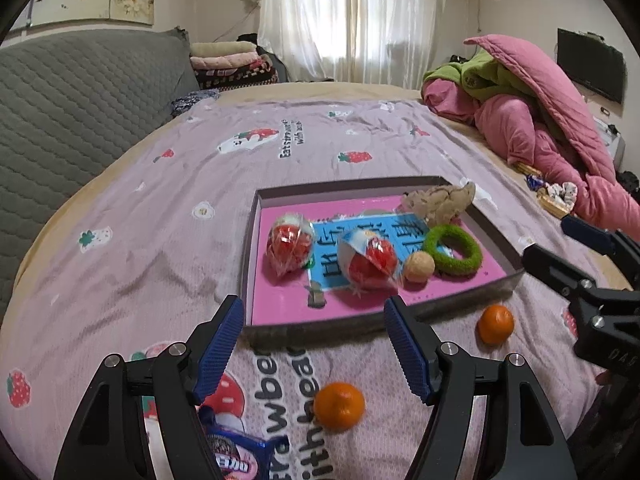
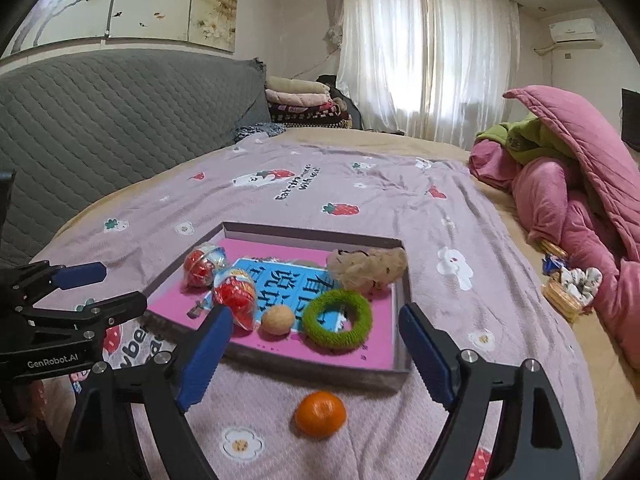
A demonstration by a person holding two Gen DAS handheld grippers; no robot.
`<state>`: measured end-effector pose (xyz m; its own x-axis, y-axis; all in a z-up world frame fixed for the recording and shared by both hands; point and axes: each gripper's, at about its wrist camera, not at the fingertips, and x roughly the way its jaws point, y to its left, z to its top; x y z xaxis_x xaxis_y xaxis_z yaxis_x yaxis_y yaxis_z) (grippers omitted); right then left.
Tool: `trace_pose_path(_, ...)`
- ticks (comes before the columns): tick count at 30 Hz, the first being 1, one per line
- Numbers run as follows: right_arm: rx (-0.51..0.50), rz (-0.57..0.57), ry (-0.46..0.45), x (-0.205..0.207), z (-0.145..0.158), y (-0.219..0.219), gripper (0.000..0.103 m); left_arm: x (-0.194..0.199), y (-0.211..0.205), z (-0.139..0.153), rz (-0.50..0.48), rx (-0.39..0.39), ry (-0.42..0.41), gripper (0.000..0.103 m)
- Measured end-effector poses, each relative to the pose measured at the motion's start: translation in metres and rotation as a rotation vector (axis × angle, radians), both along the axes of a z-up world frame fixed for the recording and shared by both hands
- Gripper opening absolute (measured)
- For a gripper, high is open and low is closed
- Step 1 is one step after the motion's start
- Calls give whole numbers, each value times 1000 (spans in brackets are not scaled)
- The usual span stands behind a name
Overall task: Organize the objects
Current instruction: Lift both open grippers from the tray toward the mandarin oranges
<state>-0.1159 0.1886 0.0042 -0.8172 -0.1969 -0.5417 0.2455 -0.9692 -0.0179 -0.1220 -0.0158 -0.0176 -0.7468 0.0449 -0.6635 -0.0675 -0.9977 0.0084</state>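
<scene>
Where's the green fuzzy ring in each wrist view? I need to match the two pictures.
Left wrist: green fuzzy ring lies right of centre, in the tray's right part, beside the small tan ball.
Right wrist: the ring lies at centre, near the tray's front right corner.
Shared landmark: the tan ball just left of the ring.

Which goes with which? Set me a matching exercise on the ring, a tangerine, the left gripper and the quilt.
Things:
1. green ring
2. tangerine
3. left gripper
4. pink quilt

Places or states:
a. open, nothing between its fingers
b. heaped at the right of the bed
c. lying in the box
d. on the bedspread, outside the box

Pairs: 1-c, 2-d, 3-a, 4-b
</scene>
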Motion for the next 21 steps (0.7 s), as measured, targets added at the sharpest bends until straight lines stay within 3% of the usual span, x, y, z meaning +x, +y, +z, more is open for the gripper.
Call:
trace_pose_path(11,-1,-20,-16,28,-14,12,85,25,1,-17,22,13,-30,74)
trace_pose_path(21,33,-31,-59,32,-37,9,85,36,9,-44,-12,-14,-109,74)
